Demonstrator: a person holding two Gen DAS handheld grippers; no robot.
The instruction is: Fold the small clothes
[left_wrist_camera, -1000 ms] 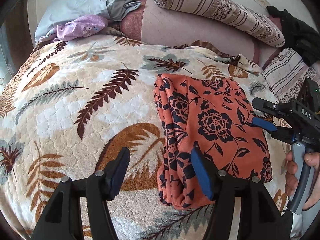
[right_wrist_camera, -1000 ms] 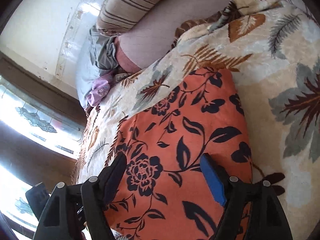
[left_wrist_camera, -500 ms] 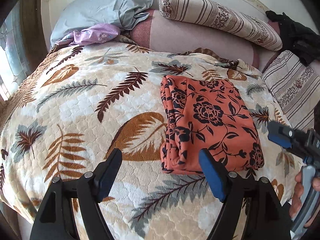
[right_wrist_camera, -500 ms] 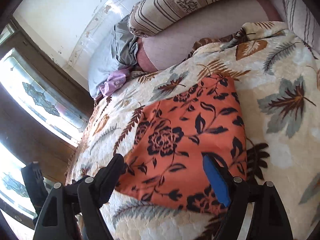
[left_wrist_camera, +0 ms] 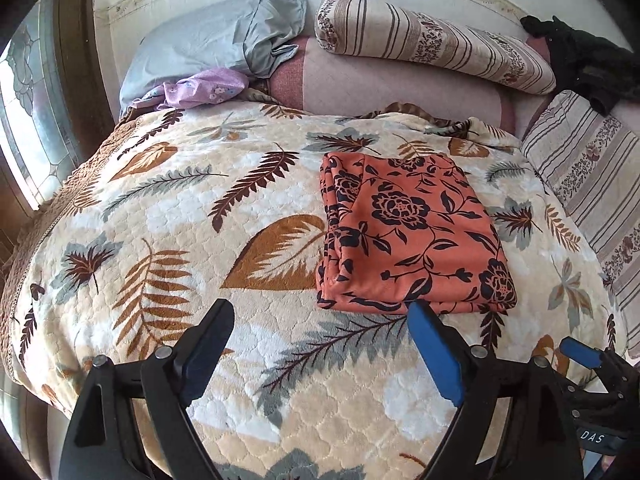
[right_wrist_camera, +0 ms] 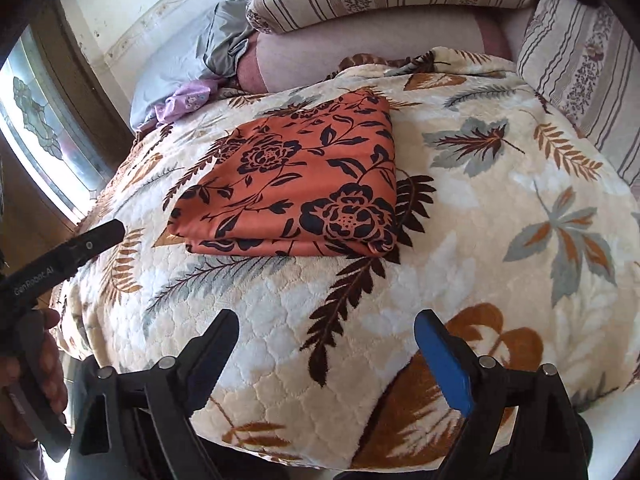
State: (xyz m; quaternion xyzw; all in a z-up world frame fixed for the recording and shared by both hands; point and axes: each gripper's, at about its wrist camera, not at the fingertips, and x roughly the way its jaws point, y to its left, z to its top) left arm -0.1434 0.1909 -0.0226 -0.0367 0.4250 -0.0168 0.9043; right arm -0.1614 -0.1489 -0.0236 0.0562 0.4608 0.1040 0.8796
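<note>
An orange garment with black flowers (left_wrist_camera: pixel 408 232) lies folded into a flat rectangle on the leaf-patterned blanket (left_wrist_camera: pixel 168 248); it also shows in the right wrist view (right_wrist_camera: pixel 304 184). My left gripper (left_wrist_camera: pixel 320 336) is open and empty, held above the blanket just short of the garment's near edge. My right gripper (right_wrist_camera: pixel 326 344) is open and empty, further back from the garment near the bed's front edge. Each gripper shows at the edge of the other's view.
Striped bolster pillows (left_wrist_camera: pixel 432 40) and a grey pillow (left_wrist_camera: pixel 208 40) lie at the head of the bed. A purple cloth (left_wrist_camera: pixel 200 90) sits by the grey pillow. A black cloth (left_wrist_camera: pixel 580 60) lies at the far right. A window (left_wrist_camera: pixel 24 92) is on the left.
Both grippers have pulled back from the folded garment toward the bed's front edge. They hovered over it before and now stand clear of it. The garment has stayed in place.
</note>
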